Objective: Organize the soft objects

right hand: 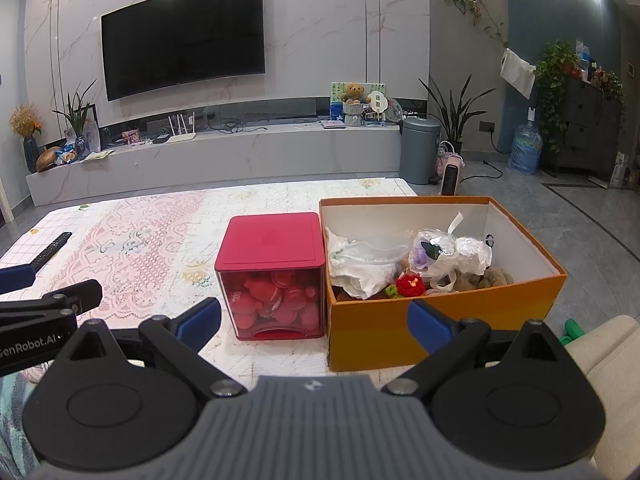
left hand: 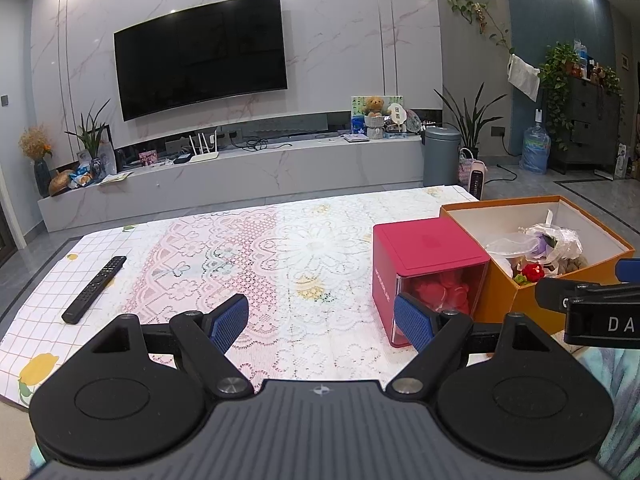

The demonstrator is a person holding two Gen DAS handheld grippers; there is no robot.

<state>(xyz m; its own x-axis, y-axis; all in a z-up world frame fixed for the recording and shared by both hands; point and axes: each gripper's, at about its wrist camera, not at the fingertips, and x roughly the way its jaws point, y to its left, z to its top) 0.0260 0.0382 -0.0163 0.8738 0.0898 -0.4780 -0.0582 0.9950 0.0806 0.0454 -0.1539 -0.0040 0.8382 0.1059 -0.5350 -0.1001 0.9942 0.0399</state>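
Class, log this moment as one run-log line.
left gripper: open, empty | right gripper: open, empty | orange cardboard box: holds soft items | red plastic cube container: beside box

A black remote control (left hand: 95,289) lies on the lace-patterned tablecloth (left hand: 280,264), well left of a red-lidded cube container (right hand: 272,280) filled with red pieces. Beyond the table, a curved television (left hand: 200,54) hangs on the marble wall — below it a teddy bear (left hand: 374,106) and a white router (left hand: 203,148) sit on the long shelf.

Open tablecloth (left hand: 280,248) left of red box (right hand: 272,244).
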